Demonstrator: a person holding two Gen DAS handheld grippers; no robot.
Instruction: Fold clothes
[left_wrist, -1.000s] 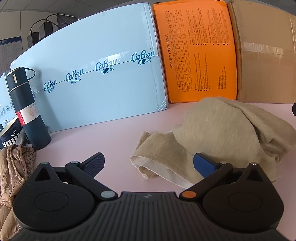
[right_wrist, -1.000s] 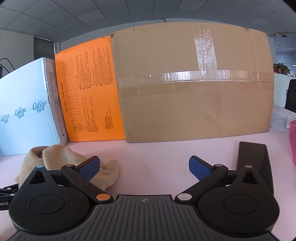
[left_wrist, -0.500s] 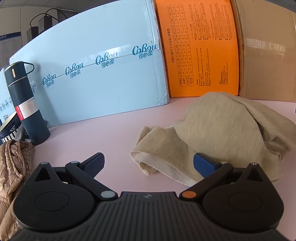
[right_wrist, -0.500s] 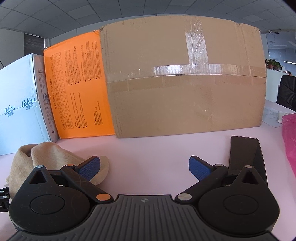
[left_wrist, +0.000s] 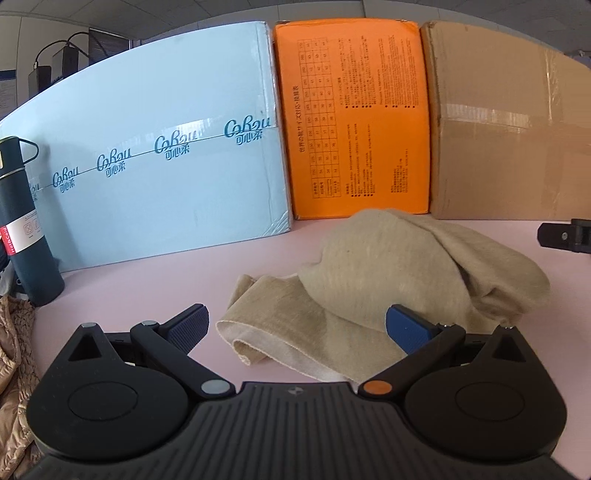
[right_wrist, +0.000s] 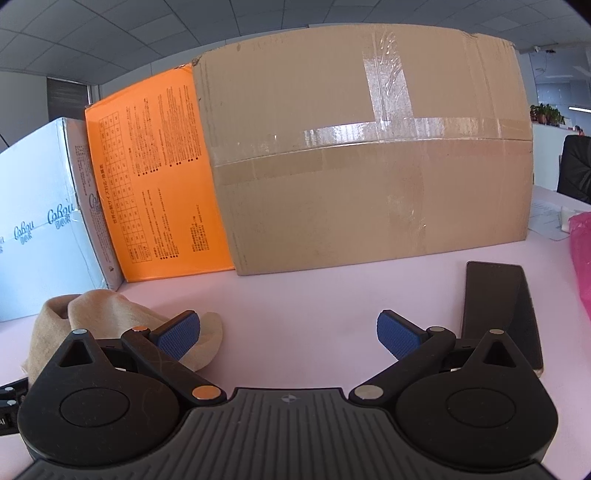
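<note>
A crumpled beige knit garment (left_wrist: 399, 273) lies in a loose heap on the pale pink tabletop (left_wrist: 155, 295), toward the far side, just in front of the orange printed carton (left_wrist: 354, 122) and the taped brown cardboard box (left_wrist: 509, 133). One flattened part of it, perhaps a sleeve or hem, trails toward the near left and ends in a rolled edge. No crease or squared fold shows anywhere in it, so the folding appears not yet begun: the garment must first be spread flat, then folded, and all of that is left to do.

The left gripper (left_wrist: 297, 326) hovers low over the near edge of the cloth with its jaws spread wide and nothing between them; the trailing strip lies in the gap ahead of its blue pads. The right gripper (right_wrist: 288, 332) is likewise released and empty, sitting to the right of the heap, its left pad overlapping the garment's near right edge in the view; whether it touches the cloth I cannot tell.

To the far left stand a light blue carton with printed lettering (left_wrist: 155, 162) and a dark blue insulated flask (left_wrist: 26, 229); a tan quilted jacket (left_wrist: 14, 362) bunches at the near left edge. A black smartphone (right_wrist: 498, 314) lies on the table at the right, well apart from the garment.
</note>
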